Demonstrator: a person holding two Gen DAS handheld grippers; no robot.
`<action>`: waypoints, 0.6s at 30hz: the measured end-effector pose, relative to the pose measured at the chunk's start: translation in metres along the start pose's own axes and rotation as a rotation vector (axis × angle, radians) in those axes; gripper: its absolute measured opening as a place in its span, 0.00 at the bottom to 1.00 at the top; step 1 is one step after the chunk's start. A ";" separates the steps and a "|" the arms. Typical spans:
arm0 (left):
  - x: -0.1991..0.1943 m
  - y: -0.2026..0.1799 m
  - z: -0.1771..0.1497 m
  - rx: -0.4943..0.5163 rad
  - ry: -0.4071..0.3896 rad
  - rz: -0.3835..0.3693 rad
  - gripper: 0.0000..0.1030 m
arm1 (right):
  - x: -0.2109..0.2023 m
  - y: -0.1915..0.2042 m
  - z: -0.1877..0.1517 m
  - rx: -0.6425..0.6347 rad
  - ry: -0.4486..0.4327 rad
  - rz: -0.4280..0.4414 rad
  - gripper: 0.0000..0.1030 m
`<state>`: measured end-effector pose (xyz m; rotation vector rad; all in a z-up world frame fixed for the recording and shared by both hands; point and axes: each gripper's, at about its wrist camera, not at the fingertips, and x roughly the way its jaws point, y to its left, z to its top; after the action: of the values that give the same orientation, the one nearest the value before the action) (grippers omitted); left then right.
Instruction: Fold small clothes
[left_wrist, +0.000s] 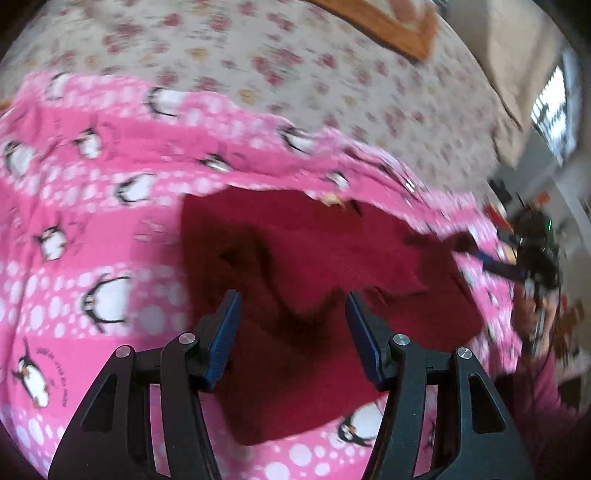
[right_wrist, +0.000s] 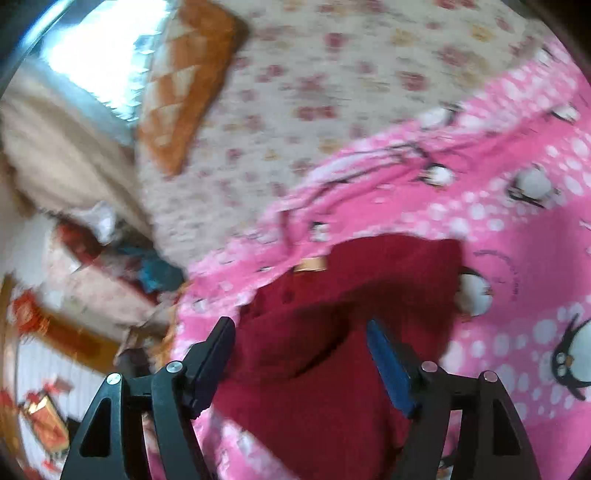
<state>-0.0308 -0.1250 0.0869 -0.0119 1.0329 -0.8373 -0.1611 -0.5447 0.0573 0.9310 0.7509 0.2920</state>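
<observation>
A small dark red garment (left_wrist: 314, 266) lies rumpled on a pink penguin-print blanket (left_wrist: 92, 229). My left gripper (left_wrist: 291, 306) hovers over the garment's near part, jaws wide apart and empty. In the right wrist view the same red garment (right_wrist: 332, 332) lies on the pink blanket (right_wrist: 517, 229), a tan label at its far edge. My right gripper (right_wrist: 299, 332) is open above it, nothing between the blue pads. The right gripper also shows in the left wrist view (left_wrist: 532, 258) at the garment's right edge. Both views are motion-blurred.
A cream floral bedsheet (left_wrist: 295, 74) lies beyond the blanket. An orange-trimmed pillow (right_wrist: 184, 92) sits at the far side. Left of the bed in the right wrist view are piled clothes and clutter (right_wrist: 110, 258). A bright window (left_wrist: 554, 110) is at the right.
</observation>
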 end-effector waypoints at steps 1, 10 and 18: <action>0.005 -0.008 -0.002 0.037 0.027 -0.013 0.56 | -0.001 0.012 -0.003 -0.059 0.029 0.010 0.69; 0.046 -0.018 0.011 0.033 0.041 0.021 0.56 | 0.060 0.062 -0.047 -0.424 0.330 -0.086 0.69; 0.038 0.045 0.025 -0.326 -0.128 0.103 0.56 | 0.037 0.013 0.010 -0.178 -0.169 -0.401 0.77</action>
<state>0.0242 -0.1261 0.0548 -0.2835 1.0307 -0.5609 -0.1266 -0.5233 0.0550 0.6110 0.7242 -0.0713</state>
